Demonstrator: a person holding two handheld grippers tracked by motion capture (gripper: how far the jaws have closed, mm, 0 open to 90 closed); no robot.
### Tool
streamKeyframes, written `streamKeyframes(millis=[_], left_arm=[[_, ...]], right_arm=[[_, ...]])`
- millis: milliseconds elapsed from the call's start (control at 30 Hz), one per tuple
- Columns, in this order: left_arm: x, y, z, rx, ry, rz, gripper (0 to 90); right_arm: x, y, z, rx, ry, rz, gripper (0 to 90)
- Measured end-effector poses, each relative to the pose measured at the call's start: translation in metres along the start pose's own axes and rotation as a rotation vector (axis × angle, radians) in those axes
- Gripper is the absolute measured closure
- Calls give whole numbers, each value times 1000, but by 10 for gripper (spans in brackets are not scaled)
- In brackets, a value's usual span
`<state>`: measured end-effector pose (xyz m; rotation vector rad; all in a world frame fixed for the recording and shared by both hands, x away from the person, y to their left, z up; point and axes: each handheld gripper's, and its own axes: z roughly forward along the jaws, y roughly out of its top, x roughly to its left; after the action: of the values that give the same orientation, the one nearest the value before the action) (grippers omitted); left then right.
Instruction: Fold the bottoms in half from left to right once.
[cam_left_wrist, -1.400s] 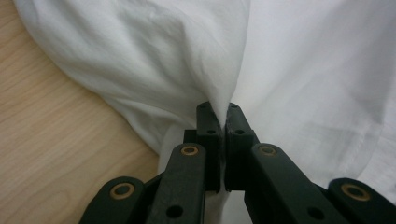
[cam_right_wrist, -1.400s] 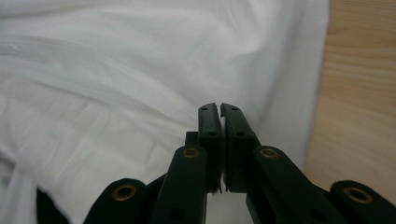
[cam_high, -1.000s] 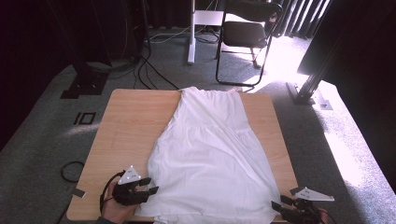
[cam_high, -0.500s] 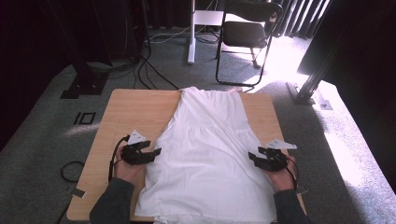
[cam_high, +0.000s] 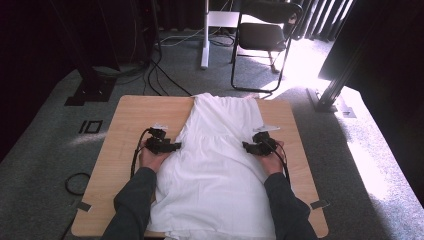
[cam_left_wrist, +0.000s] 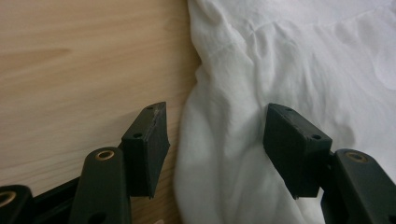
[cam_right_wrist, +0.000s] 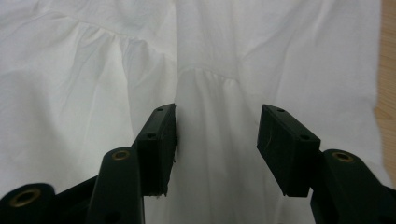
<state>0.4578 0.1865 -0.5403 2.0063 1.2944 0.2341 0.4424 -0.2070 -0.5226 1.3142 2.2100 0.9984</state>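
A white gathered garment (cam_high: 220, 155) lies spread along the wooden table (cam_high: 135, 112), narrow end at the far edge. My left gripper (cam_high: 176, 146) sits at its left edge, about halfway along, pointing inward. In the left gripper view the jaws have just been opening, and the left gripper (cam_left_wrist: 215, 121) now straddles the garment's (cam_left_wrist: 289, 60) rumpled edge, one jaw over bare table (cam_left_wrist: 84, 56). My right gripper (cam_high: 246, 145) mirrors it on the right side. In the right gripper view the right gripper (cam_right_wrist: 217, 123) stands open just over the gathered seam of the garment (cam_right_wrist: 233, 56).
A black folding chair (cam_high: 262, 35) and a white post (cam_high: 204, 35) stand beyond the table's far edge. Cables (cam_high: 165, 75) run across the grey carpet, with a black stand base (cam_high: 92, 90) at the left. The person's sleeves (cam_high: 132, 205) cross the near edge.
Both hands have travelled from the table's near corners away from the person along the garment's two sides, to about its mid-length. The garment lies as before.
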Motion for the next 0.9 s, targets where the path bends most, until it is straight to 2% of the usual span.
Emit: streamKeyframes(millis=[33, 67, 100, 133, 167, 200, 267, 400, 467, 500, 533, 567, 633, 667, 733, 800, 833, 867, 900], left_arm=[[-1, 0, 2, -12, 2, 9, 420], [-2, 0, 3, -7, -3, 5, 486], [-3, 1, 4, 8, -11, 4, 620], [-5, 1, 4, 16, -1, 20, 773], [-7, 1, 2, 13, 6, 27, 868], [-8, 1, -1, 6, -2, 35, 879], [-13, 0, -12, -26, 7, 67, 885], [-22, -11, -44, -107, 14, 111, 888], [-29, -21, -55, -112, 29, 142, 888], [-31, -26, -58, -112, 22, 153, 888], [-32, -31, -59, -107, 13, 161, 888], [-34, -35, -57, -95, 13, 169, 887], [-36, -39, -47, -58, 18, 169, 883], [-37, -40, -42, -47, 33, 172, 876], [-36, -41, -37, -39, 28, 164, 848], [-35, -41, -37, -33, 31, 157, 766], [-32, -41, -38, -26, 31, 149, 766], [-30, -41, -40, -29, 24, 146, 673], [-28, -40, -42, -38, 17, 146, 633]], right_arm=[[0, 1, 4, 14, 4, -2, 475], [1, 2, 8, 30, -6, -6, 519], [1, 2, 10, 40, -17, -13, 626], [0, 3, 11, 49, -13, -17, 746], [-2, 3, 10, 53, -32, -10, 834], [-5, 3, 8, 52, -49, 15, 884], [-15, 3, -3, 13, -36, 69, 892], [-34, 5, -40, -67, -80, 108, 895], [-44, 2, -60, -101, -110, 118, 896], [-48, -2, -68, -110, -140, 117, 896], [-55, -7, -72, -116, -124, 134, 895], [-60, -12, -73, -116, -94, 161, 895], [-62, -23, -63, -73, -106, 155, 893], [-61, -28, -55, -47, -115, 153, 892], [-62, -38, -38, -9, -119, 164, 878], [-63, -42, -32, 3, -118, 178, 853], [-64, -45, -26, 14, -133, 187, 826], [-68, -50, -20, 36, -152, 217, 807], [-69, -51, -19, 40, -157, 224, 795]])
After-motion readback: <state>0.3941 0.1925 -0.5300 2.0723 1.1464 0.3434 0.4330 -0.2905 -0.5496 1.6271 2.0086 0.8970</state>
